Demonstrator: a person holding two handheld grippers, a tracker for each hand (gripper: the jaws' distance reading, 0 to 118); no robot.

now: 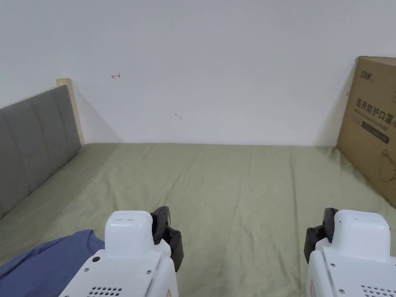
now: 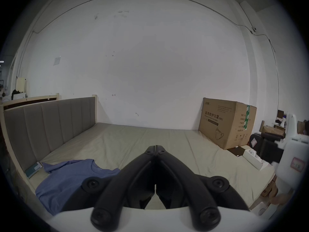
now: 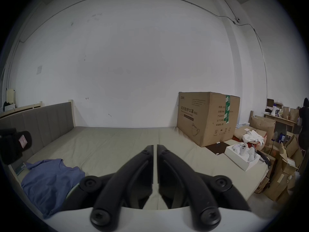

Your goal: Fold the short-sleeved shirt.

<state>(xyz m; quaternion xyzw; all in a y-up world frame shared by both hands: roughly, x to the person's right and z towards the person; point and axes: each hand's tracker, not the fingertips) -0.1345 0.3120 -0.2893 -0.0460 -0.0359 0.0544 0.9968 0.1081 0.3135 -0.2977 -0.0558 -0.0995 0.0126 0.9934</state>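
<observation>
Green-sheeted bed (image 1: 239, 185) against a white wall, cardboard box (image 1: 371, 123) far right. Blue shirt (image 2: 70, 178) crumpled at the near left corner — left of both tools, nearer the left tool (image 2: 155, 147). Left tool closed, empty; right tool (image 3: 155, 147) nearly closed, empty. Shirt's near edge cut off — lie unclear.

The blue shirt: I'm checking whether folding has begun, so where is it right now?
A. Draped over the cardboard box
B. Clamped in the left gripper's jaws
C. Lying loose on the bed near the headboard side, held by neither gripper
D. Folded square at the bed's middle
C: the blue shirt lies rumpled on the bed, while the left gripper and right gripper are shut on nothing.
</observation>
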